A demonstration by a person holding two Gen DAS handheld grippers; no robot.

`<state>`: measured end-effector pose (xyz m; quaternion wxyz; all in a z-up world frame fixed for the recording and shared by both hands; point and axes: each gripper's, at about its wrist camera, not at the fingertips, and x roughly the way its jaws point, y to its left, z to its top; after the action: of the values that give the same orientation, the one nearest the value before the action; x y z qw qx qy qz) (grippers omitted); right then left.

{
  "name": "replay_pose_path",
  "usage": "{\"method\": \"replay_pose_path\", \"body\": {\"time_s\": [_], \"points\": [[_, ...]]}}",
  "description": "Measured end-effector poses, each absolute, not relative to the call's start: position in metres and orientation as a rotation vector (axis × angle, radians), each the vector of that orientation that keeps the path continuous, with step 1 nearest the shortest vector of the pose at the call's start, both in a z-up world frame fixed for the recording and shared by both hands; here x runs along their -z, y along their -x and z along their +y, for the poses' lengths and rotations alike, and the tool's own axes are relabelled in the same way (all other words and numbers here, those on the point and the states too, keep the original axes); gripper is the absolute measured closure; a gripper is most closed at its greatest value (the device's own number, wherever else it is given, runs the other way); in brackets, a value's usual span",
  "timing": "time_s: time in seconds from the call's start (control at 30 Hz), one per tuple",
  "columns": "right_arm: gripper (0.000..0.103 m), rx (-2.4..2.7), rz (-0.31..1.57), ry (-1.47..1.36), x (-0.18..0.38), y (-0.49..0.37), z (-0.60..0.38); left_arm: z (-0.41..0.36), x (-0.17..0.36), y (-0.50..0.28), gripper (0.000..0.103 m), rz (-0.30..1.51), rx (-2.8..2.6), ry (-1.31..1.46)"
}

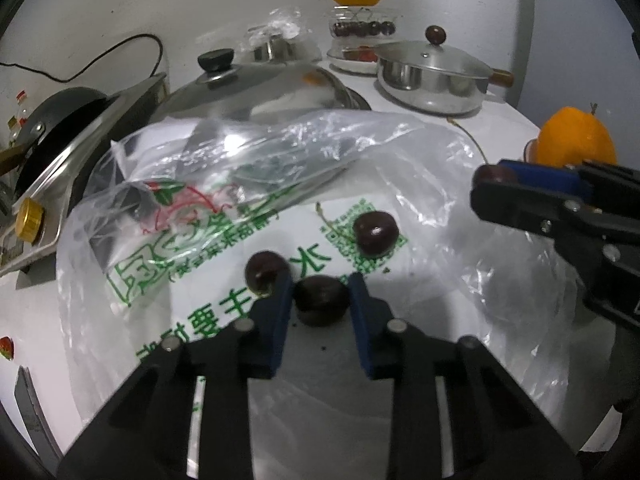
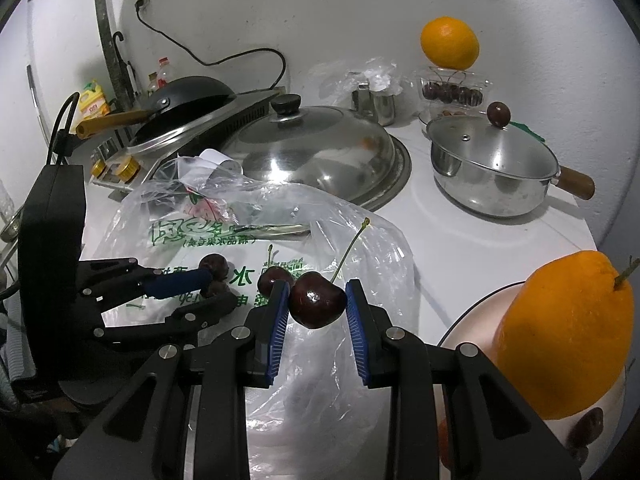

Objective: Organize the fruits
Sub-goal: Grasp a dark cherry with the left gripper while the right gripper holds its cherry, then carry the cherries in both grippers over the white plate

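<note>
Dark red cherries lie on a clear plastic bag (image 1: 248,216) with green print. My left gripper (image 1: 322,300) is shut on one cherry (image 1: 322,306) low on the bag, with another cherry (image 1: 264,270) just left of it and a third (image 1: 376,230) farther right. My right gripper (image 2: 318,302) is shut on a cherry (image 2: 318,300) with a long stem, held above the bag (image 2: 360,256). In the left wrist view the right gripper (image 1: 492,178) shows at the right with its cherry (image 1: 494,174). An orange (image 2: 564,336) sits in a pink bowl (image 2: 476,320) at the right.
A large steel lid (image 2: 316,148) and a lidded steel pan (image 2: 492,172) stand behind the bag. A clear container of cherries (image 2: 452,92) with an orange (image 2: 450,42) on top stands at the back. A black wok (image 2: 184,96) on a stove is at the left.
</note>
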<state>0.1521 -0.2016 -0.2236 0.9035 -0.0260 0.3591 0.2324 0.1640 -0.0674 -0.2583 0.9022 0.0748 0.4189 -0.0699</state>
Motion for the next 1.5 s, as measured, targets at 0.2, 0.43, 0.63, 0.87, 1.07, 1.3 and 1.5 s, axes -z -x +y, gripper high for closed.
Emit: {"method": "replay_pose_path", "body": {"time_s": [0.2, 0.43, 0.63, 0.87, 1.07, 1.3, 1.5], "points": [[0.072, -0.481, 0.740, 0.053, 0.223, -0.152, -0.202, -0.066, 0.254, -0.159, 0.074, 0.856, 0.160, -0.144], [0.072, -0.478, 0.728, 0.060, 0.218, -0.146, -0.203, -0.065, 0.241, -0.150, 0.074, 0.828, 0.169, -0.130], [0.072, -0.475, 0.716, 0.069, 0.211, -0.136, -0.202, -0.066, 0.229, -0.139, 0.074, 0.803, 0.189, -0.119], [0.072, -0.474, 0.700, 0.078, 0.204, -0.124, -0.201, -0.066, 0.221, -0.128, 0.074, 0.786, 0.192, -0.116], [0.072, -0.473, 0.688, 0.083, 0.198, -0.114, -0.201, -0.067, 0.214, -0.117, 0.074, 0.771, 0.197, -0.113], [0.072, -0.474, 0.677, 0.087, 0.193, -0.103, -0.202, -0.071, 0.206, -0.106, 0.074, 0.755, 0.207, -0.113], [0.072, -0.473, 0.663, 0.090, 0.188, -0.093, -0.204, -0.075, 0.199, -0.098, 0.074, 0.739, 0.208, -0.116]]}}
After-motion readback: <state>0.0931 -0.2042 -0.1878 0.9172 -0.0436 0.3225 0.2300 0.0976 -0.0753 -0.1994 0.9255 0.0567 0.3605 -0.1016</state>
